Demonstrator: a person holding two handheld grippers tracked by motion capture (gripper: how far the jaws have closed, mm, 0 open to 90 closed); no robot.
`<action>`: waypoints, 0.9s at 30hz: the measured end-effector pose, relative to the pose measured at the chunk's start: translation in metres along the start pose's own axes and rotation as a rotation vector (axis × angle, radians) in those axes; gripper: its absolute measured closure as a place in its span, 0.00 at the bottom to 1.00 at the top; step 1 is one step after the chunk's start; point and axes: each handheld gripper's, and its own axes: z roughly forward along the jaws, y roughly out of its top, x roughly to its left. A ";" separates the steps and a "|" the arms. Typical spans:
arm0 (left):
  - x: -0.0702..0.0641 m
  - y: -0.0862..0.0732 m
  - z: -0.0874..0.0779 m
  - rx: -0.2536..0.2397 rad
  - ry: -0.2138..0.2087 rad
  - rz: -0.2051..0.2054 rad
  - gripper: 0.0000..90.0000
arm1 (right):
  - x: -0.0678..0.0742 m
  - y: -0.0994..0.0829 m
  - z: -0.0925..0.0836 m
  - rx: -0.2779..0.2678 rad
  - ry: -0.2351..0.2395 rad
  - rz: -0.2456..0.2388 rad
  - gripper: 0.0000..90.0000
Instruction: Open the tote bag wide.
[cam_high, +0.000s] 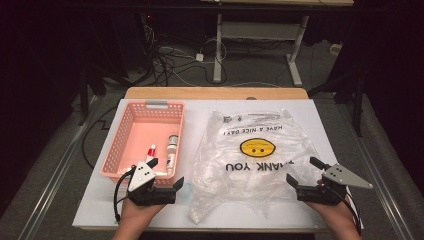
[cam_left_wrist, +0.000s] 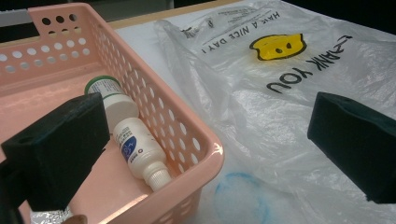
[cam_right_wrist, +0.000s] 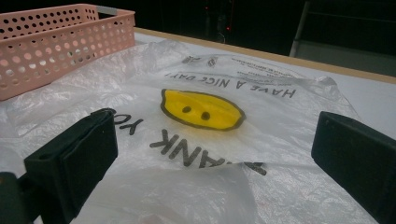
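Two grippers wait at the near edge of the table, and the clear plastic bag (cam_high: 255, 160) lies flat between them on the white mat, its printed smiley face (cam_high: 257, 147) and "THANK YOU" lettering facing up. Your left gripper (cam_high: 167, 175) hangs at the near right corner of the pink basket (cam_high: 125, 137), jaws spread wide with nothing between them; your right gripper (cam_high: 304, 172) sits at the bag's near right edge, jaws equally wide and empty.

Expect the bag to handle as thin, crinkly film: almost weightless, limp, and slick against the mat. It will not hold any shape when you lift it, and a pinch may well catch one layer or both, so take a fold or the bunched near edge rather than the flat middle. The crumpled near left corner (cam_high: 200, 207), just beside your left gripper, looks the easiest place to bite; the right gripper view shows a raised ridge of film (cam_right_wrist: 210, 172) directly ahead of those jaws.

Inside the basket, two small white bottles (cam_left_wrist: 140, 151) lie on their sides along the right wall, with a small tube (cam_high: 150, 151) to their left. Judging by their look, they are rigid, light and smooth, likely to roll; grip a bottle across its body, not the tapered cap.
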 end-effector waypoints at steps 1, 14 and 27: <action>0.000 0.000 0.000 0.002 -0.001 0.000 0.00 | 0.000 0.000 0.000 0.002 -0.001 -0.001 0.01; 0.004 -0.001 -0.001 0.007 -0.006 -0.019 0.00 | -0.001 0.002 -0.001 0.001 -0.012 -0.007 0.01; 0.005 0.000 -0.003 0.001 -0.014 -0.022 0.00 | -0.016 -0.002 -0.009 0.059 -0.071 0.011 0.05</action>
